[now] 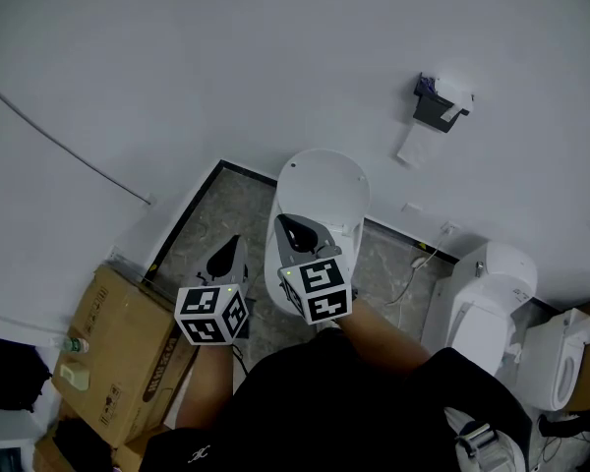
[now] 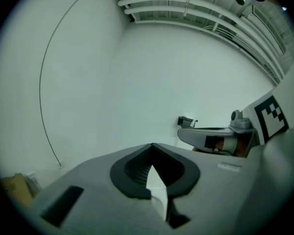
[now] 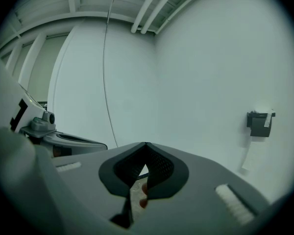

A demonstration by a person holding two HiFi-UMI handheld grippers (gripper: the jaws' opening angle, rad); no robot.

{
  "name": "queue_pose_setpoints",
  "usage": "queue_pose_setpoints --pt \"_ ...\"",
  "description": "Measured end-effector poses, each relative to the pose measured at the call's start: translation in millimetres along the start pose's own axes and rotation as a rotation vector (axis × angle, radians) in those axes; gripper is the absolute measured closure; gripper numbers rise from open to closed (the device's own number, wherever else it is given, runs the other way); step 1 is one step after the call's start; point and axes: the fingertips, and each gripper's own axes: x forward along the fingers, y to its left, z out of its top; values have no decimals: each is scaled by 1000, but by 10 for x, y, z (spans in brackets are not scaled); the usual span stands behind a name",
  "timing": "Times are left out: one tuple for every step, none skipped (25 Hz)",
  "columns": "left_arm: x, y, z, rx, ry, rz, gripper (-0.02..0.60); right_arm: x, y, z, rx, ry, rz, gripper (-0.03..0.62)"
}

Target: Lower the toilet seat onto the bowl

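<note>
While looking steeply down from the head view, logged toilet seat point(image 1: 320, 187) as one smooth white oval straight ahead of the person, backed against the white wall point(image 1: 177, 57) and standing over the grey floor point(image 1: 211, 229). Read long axis as running away from the person toward the wall, near upright in the picture with the far end tipped slightly right; broad rounded end farthest away, near end hidden behind the right hand-held gripper point(image 1: 293, 226). Saw no bowl opening; could not settle from this angle whether lying flat or raised. Found right hand-held gripper hanging over the near part of the oval, pointing toward the wall; contact not readable. Checked right gripper view: jaws closed tip to tip, nothing clamped, bare wall and paper holder point(image 3: 258, 124) ahead. Found left hand-held gripper point(image 1: 236, 246) just beside the seat on its left, over bare floor, apart from it, pointing the same way. Checked left gripper view: jaws likewise shut at the tips, holding nothing. Noted cardboard box point(image 1: 118, 347) at far left and another toilet point(image 1: 487, 303) at right, both well apart from the seat.
</note>
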Motion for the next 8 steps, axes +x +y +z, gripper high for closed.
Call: queue_pose_setpoints --pt "5 -8 -1 0 1 0 572 -3 -3 3 0 -1 0 588" --pt "9 -17 1 0 1 0 572 -8 -8 6 1 -2 0 588" --pt "10 -25 4 0 0 0 572 -17 -14 5 2 -2 -1 588" --pt "6 -32 8 2 -2 0 572 -28 -18 2 3 -3 -2 588" --pt "-1 -35 11 3 -4 0 572 -37 -18 -1 4 -4 -4 588" --pt "-9 -37 14 6 -7 0 572 -42 -17 0 3 -7 -6 588" --pt "-18 -38 18 8 -11 1 572 -43 -14 3 2 -11 -7 588" --pt "-26 -38 21 10 -14 1 572 -42 -12 8 1 -15 -9 588"
